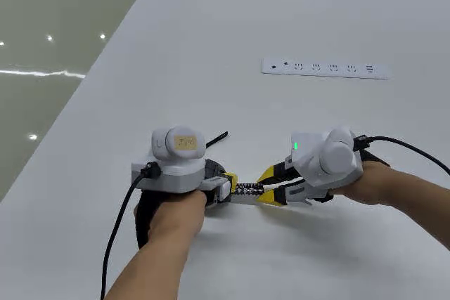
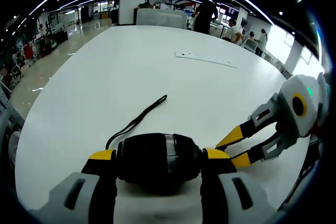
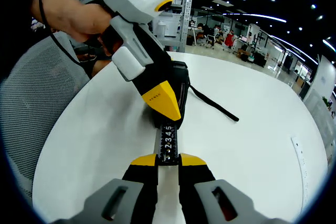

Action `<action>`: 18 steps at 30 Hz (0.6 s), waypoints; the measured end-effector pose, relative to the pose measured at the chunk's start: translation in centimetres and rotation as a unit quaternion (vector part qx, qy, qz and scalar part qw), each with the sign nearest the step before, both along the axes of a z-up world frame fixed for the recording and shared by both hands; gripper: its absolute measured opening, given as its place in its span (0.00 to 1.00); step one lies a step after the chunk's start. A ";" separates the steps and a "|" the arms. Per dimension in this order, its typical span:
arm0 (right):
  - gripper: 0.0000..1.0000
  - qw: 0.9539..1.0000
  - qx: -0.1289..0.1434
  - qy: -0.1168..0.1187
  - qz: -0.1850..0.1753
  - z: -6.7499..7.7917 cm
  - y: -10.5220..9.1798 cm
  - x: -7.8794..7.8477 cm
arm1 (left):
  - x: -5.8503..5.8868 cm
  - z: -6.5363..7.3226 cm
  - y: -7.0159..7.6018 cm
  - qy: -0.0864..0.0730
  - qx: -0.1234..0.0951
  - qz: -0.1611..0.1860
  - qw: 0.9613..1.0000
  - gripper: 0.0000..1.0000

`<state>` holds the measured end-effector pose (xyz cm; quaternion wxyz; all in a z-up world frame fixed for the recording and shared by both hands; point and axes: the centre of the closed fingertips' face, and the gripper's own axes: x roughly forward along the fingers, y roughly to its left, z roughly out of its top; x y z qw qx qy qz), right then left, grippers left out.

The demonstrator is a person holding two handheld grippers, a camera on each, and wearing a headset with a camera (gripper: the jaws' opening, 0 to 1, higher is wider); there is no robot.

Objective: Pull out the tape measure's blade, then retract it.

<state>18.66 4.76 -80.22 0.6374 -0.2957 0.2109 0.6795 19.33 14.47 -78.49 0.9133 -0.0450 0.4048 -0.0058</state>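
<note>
A black tape measure (image 2: 157,160) sits on the white table, clamped between the yellow-tipped fingers of my left gripper (image 2: 157,157). Its black wrist strap (image 2: 137,119) trails away across the table. A short length of blade (image 3: 168,142) with printed numbers runs out from the case (image 3: 176,85) to my right gripper (image 3: 168,159), which is shut on the blade's end. In the head view the left gripper (image 1: 223,189) and right gripper (image 1: 266,193) face each other near the table's front edge, with the blade (image 1: 246,190) between them.
A white power strip (image 1: 325,69) lies flat on the table (image 1: 211,47) farther back. The table's left edge borders a glossy floor. Black cables trail from both grippers. People and desks stand far off in the room.
</note>
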 end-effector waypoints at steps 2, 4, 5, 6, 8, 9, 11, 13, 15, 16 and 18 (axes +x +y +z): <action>0.14 1.000 0.000 0.000 0.000 0.1 0.1 -0.1 | -0.1 0.1 -0.1 0.001 0.000 0.000 1.000 0.61; 0.14 1.000 0.000 0.000 0.000 0.0 0.1 0.0 | 0.0 0.1 0.0 0.001 0.000 -0.001 1.000 0.61; 0.14 1.000 0.000 0.000 0.001 0.0 0.2 -0.1 | 0.0 0.1 0.0 0.001 0.001 -0.002 1.000 0.61; 0.14 1.000 0.000 0.000 0.000 0.1 0.2 -0.2 | -0.3 0.3 -0.3 0.001 0.001 -0.002 1.000 0.61; 0.14 1.000 0.000 0.000 0.001 0.3 0.2 -0.3 | -0.5 0.5 -0.4 0.001 0.000 -0.002 1.000 0.61; 0.14 1.000 0.001 0.001 0.000 -0.1 0.3 -0.1 | -0.5 0.5 -0.4 0.000 -0.001 -0.002 1.000 0.61; 0.14 1.000 0.002 0.001 0.001 0.1 0.4 -0.2 | -0.4 0.5 -0.3 0.000 -0.002 -0.002 1.000 0.61; 0.14 1.000 0.002 0.001 0.001 0.2 0.5 -0.3 | -0.4 0.5 -0.3 0.000 -0.002 -0.002 1.000 0.61; 0.14 1.000 0.002 0.001 0.002 0.1 0.7 -0.2 | -0.3 0.4 -0.2 0.000 -0.002 -0.002 1.000 0.61; 0.14 1.000 0.002 0.002 0.001 0.1 0.7 -0.2 | -0.3 0.4 -0.2 0.000 -0.002 -0.002 1.000 0.61; 0.14 1.000 0.003 0.002 0.002 0.1 0.8 -0.2 | -0.4 0.5 -0.2 0.000 -0.003 -0.002 1.000 0.61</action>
